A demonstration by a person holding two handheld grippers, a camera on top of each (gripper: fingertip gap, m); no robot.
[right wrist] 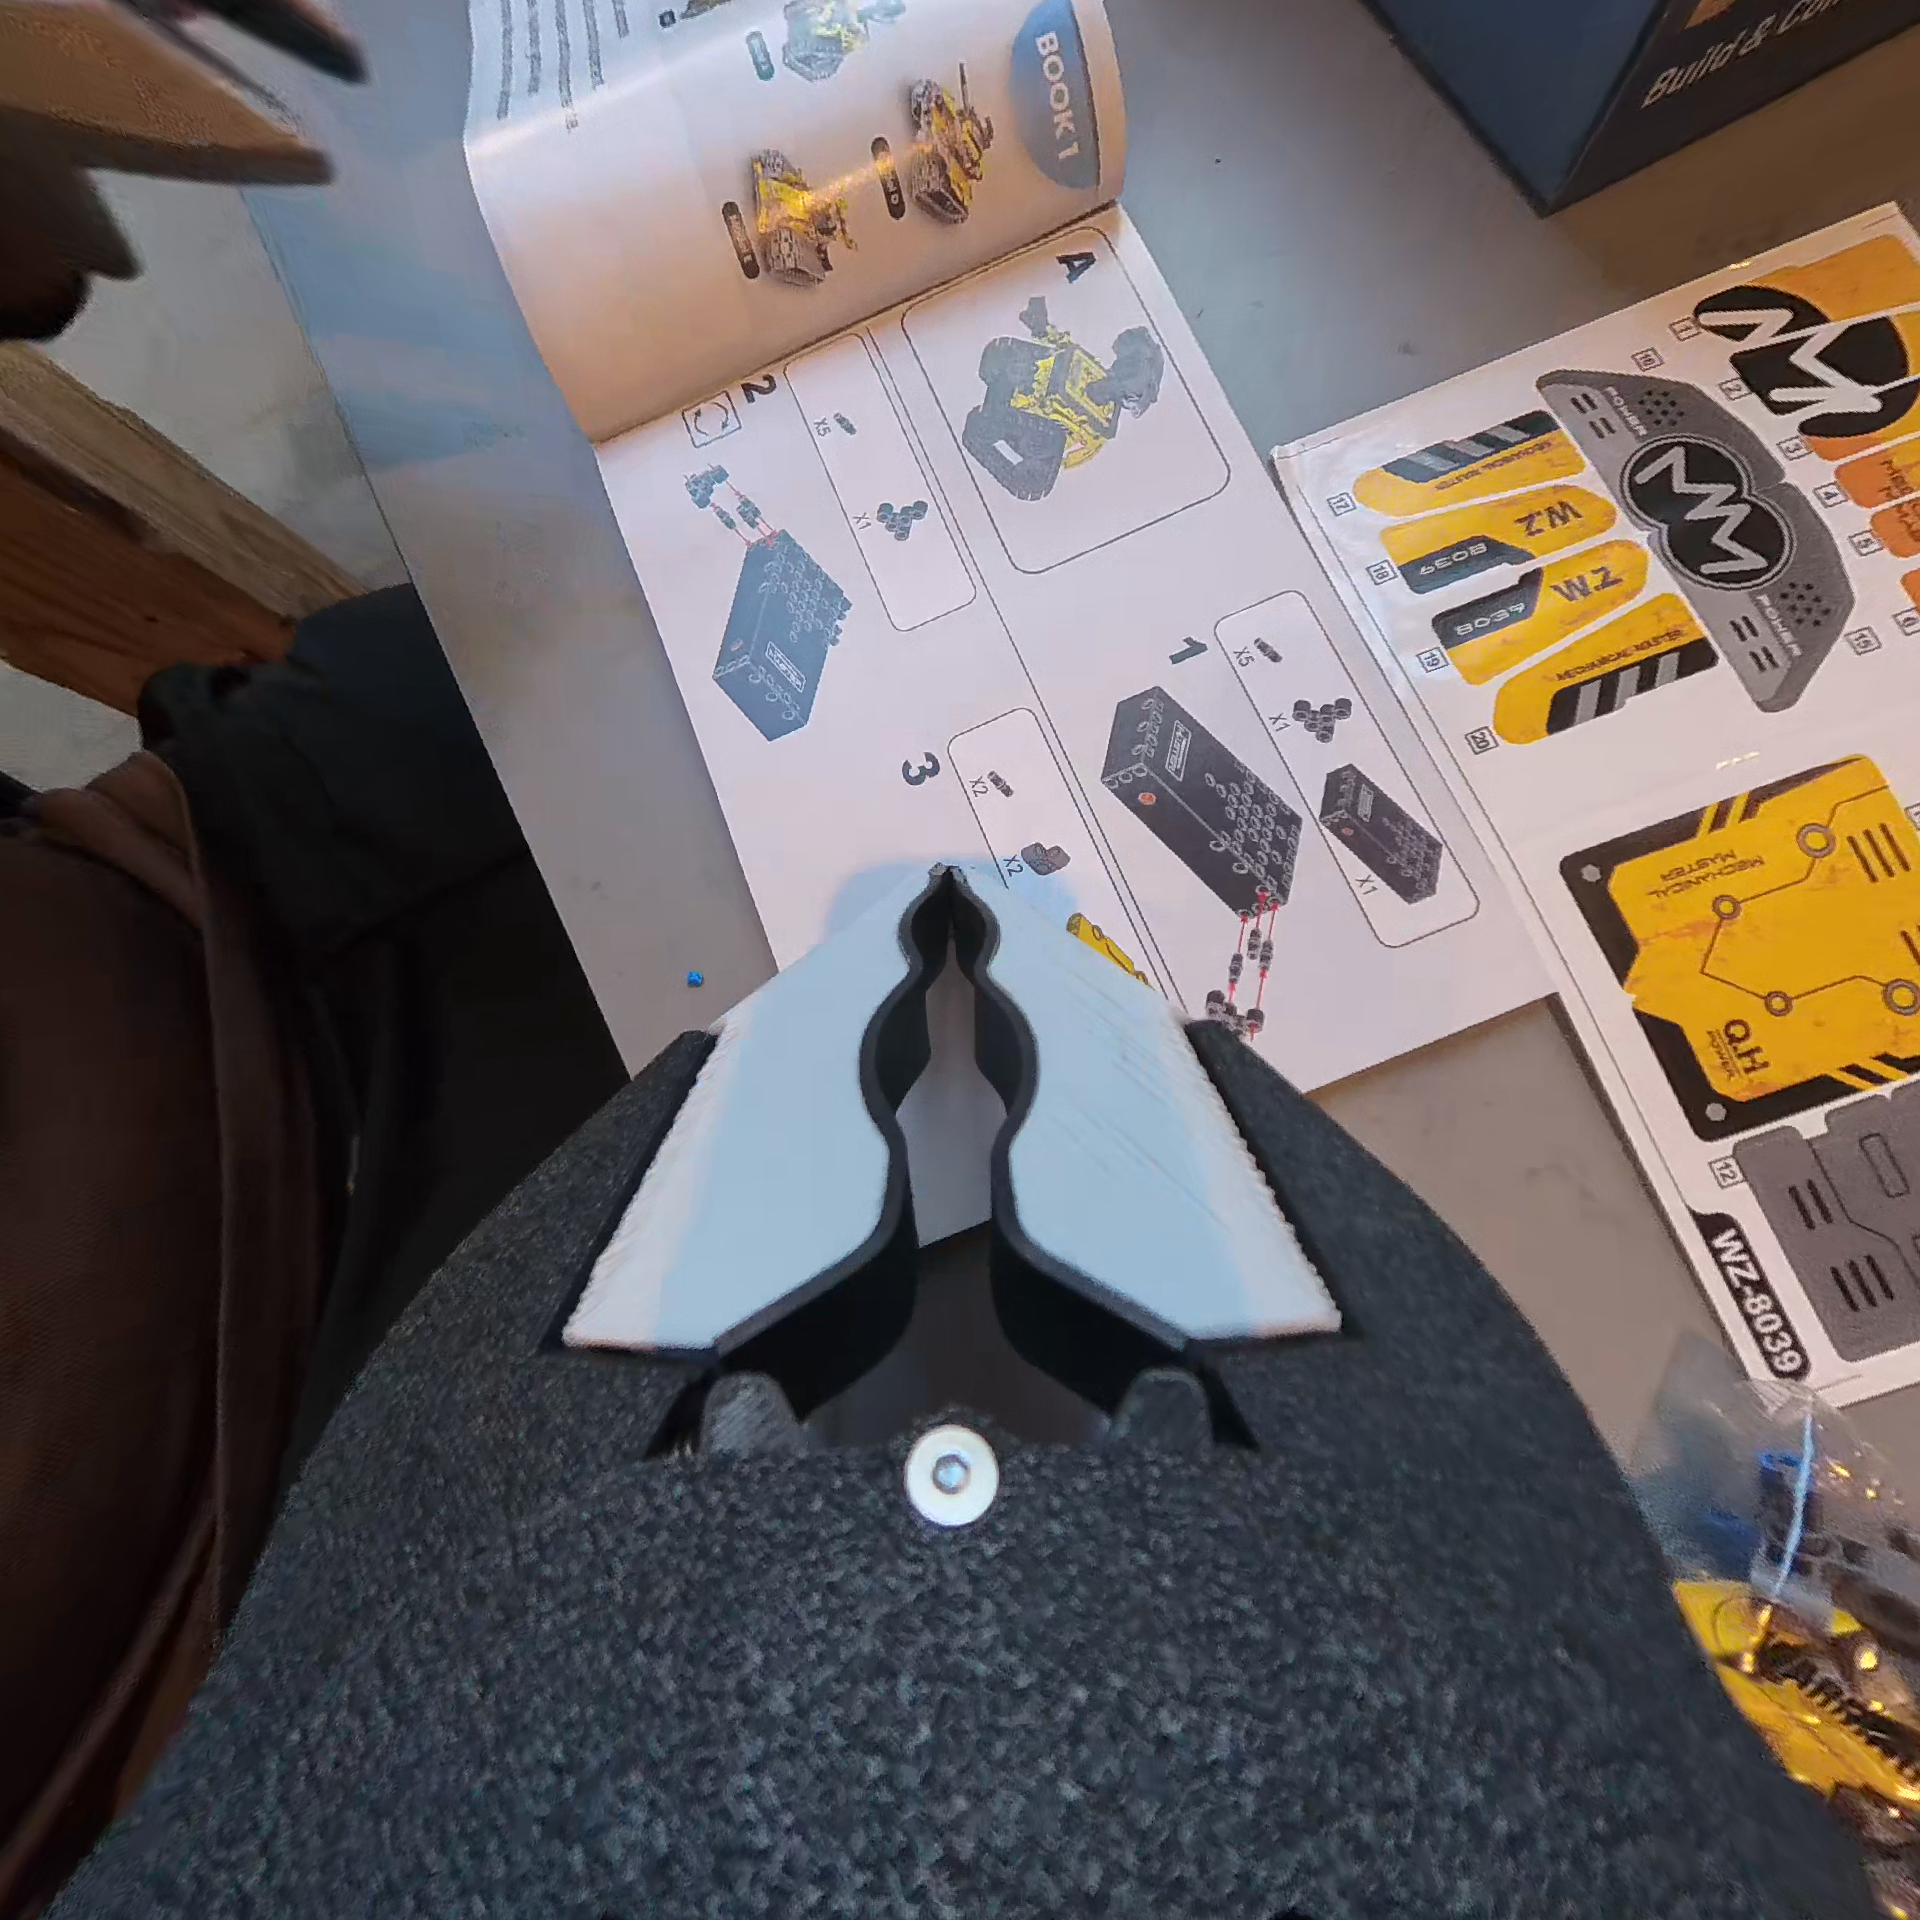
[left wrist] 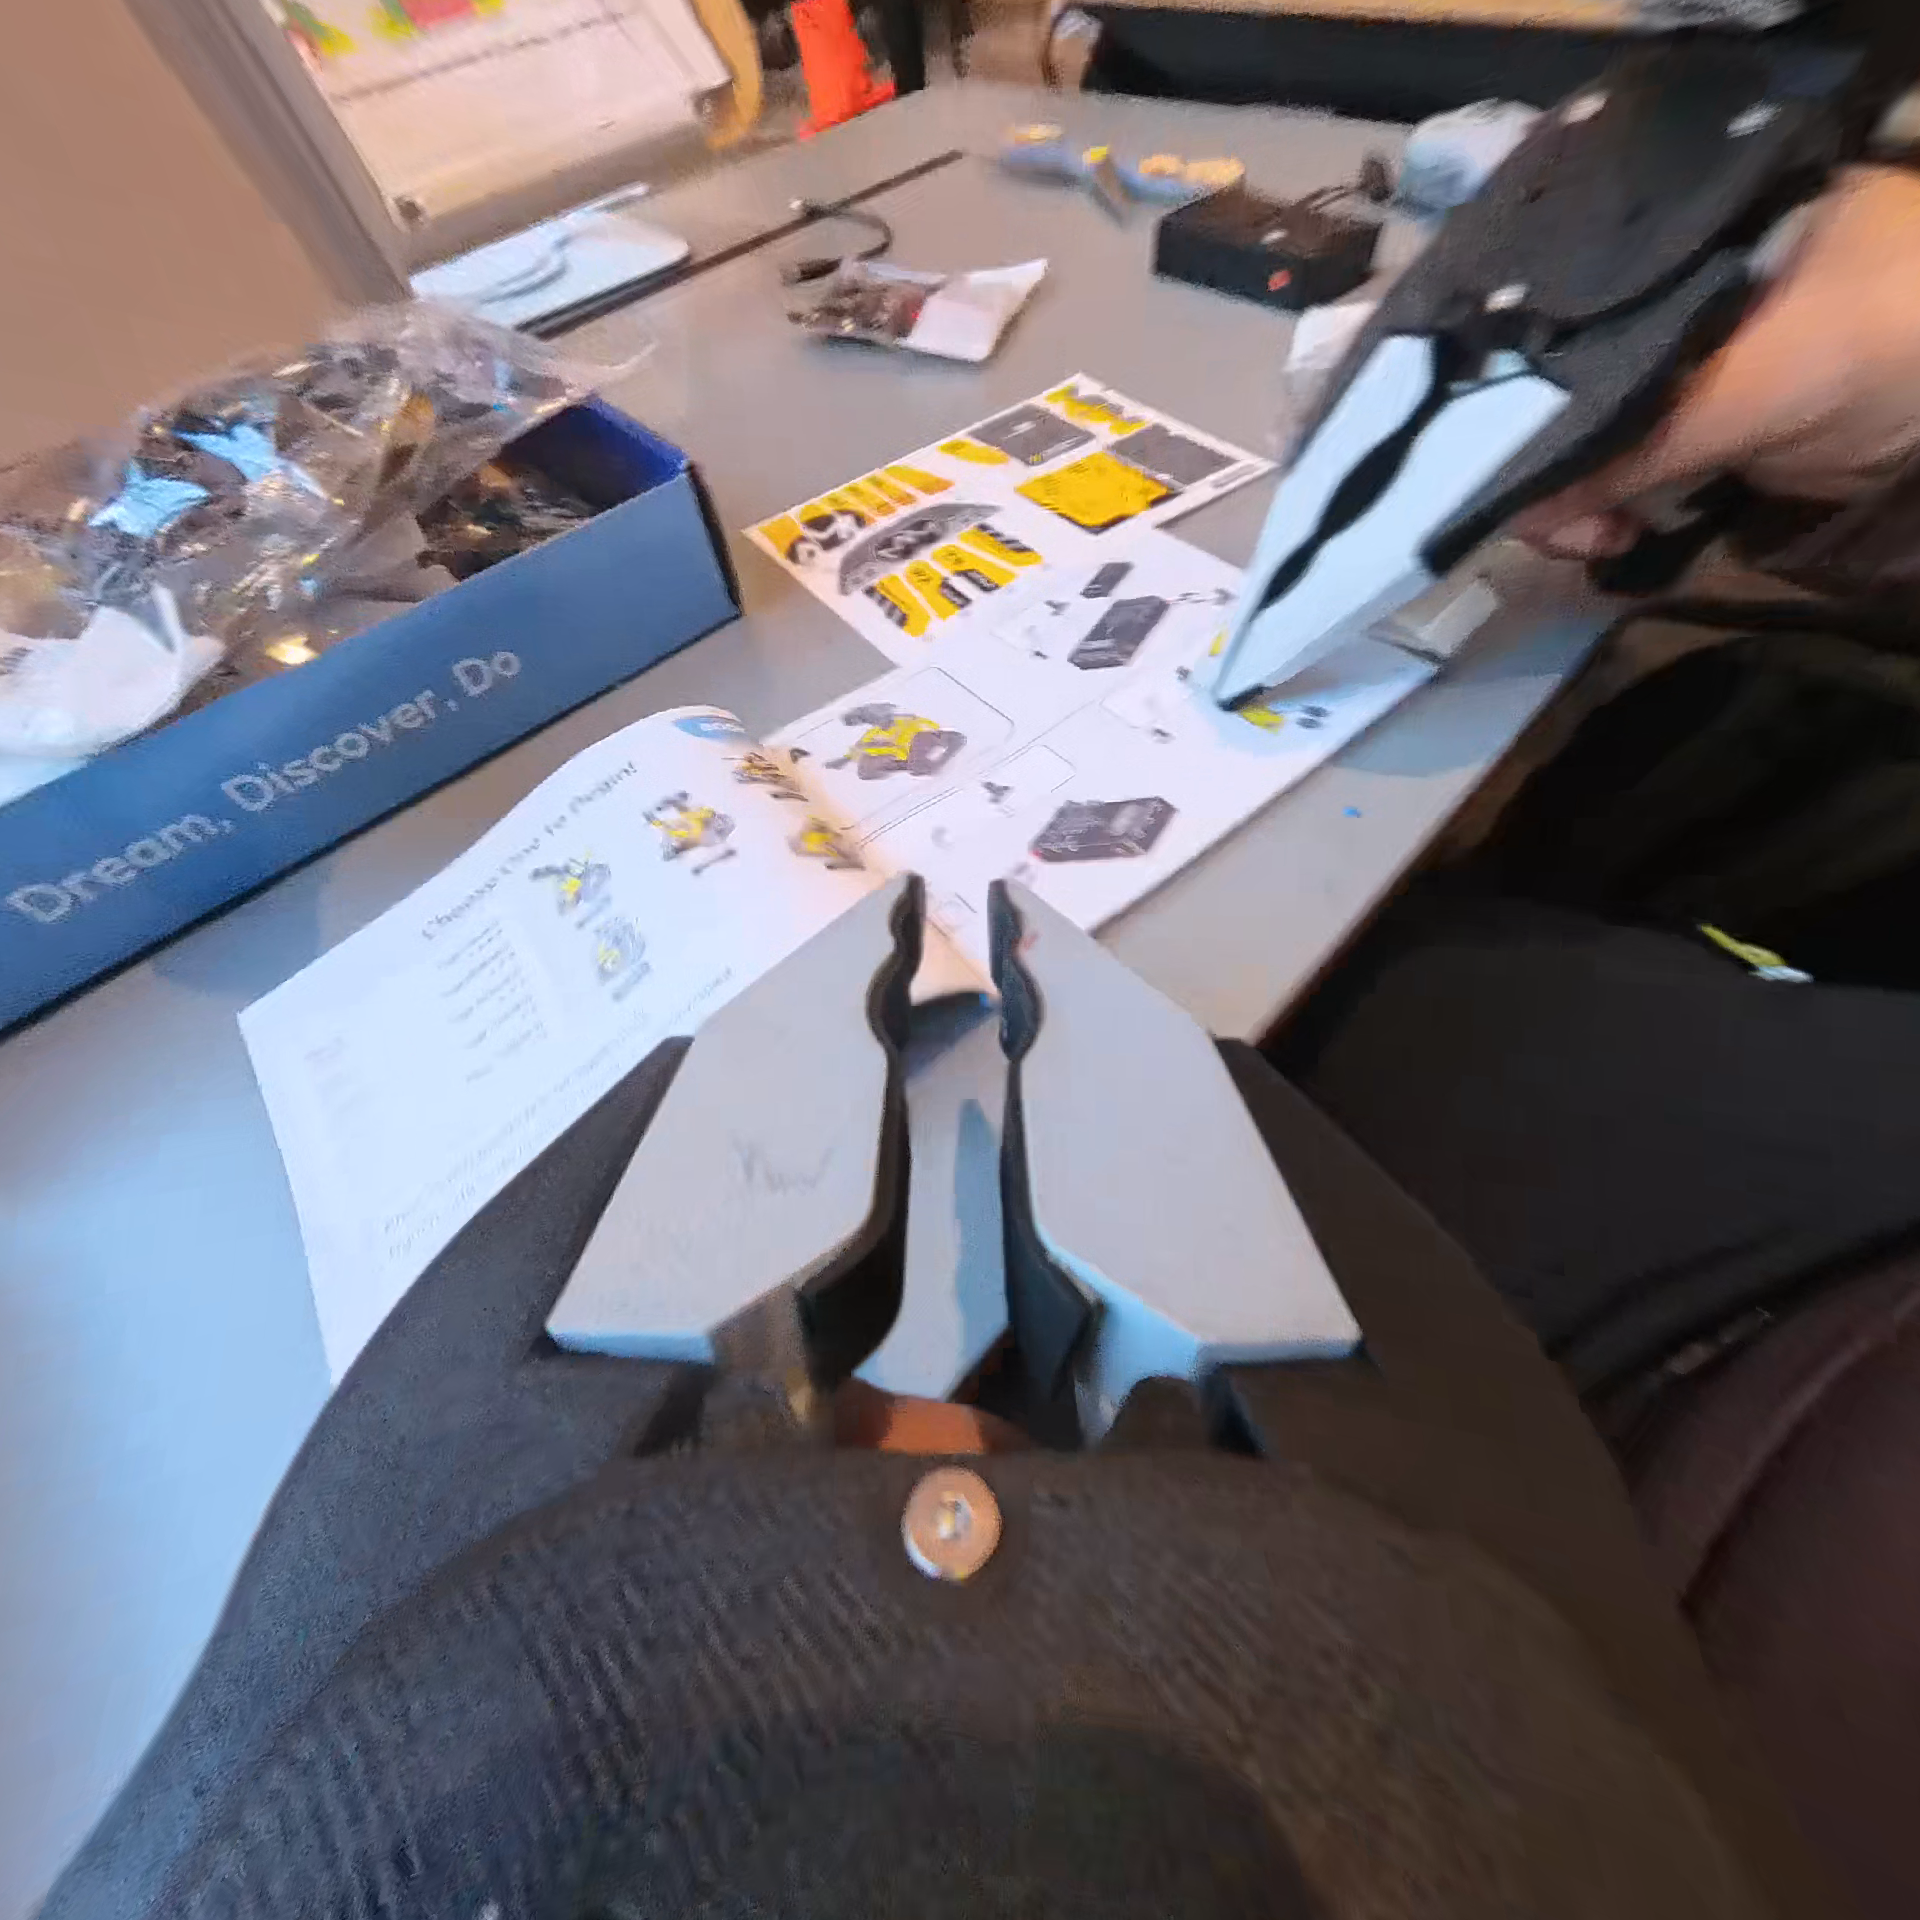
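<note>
An open instruction booklet [left wrist: 644, 935] [right wrist: 935, 520] lies on the grey table [left wrist: 125, 1195] near its front edge. My left gripper [left wrist: 954, 902] hovers over the booklet's near edge, jaws a little apart with nothing between them. My right gripper [right wrist: 943, 875] is shut, and its tips rest on the booklet's right page beside the printed build steps. A tiny grey speck sits at the tips, too small to identify. The right gripper also shows in the left wrist view [left wrist: 1236, 698], held by a hand [left wrist: 1829, 374] and pointing down onto the page.
A yellow and grey sticker sheet [left wrist: 997, 488] [right wrist: 1662, 675] lies beyond the booklet. A blue box [left wrist: 364, 707] holds clear bags of parts [left wrist: 260, 468]. Another bag of yellow parts [right wrist: 1787, 1621] is by my right gripper. A black box [left wrist: 1262, 249] stands far back. The person's dark-clothed legs [left wrist: 1662, 1091] are at the table edge. The tips of one gripper are about 15 cm away from the tips of the other.
</note>
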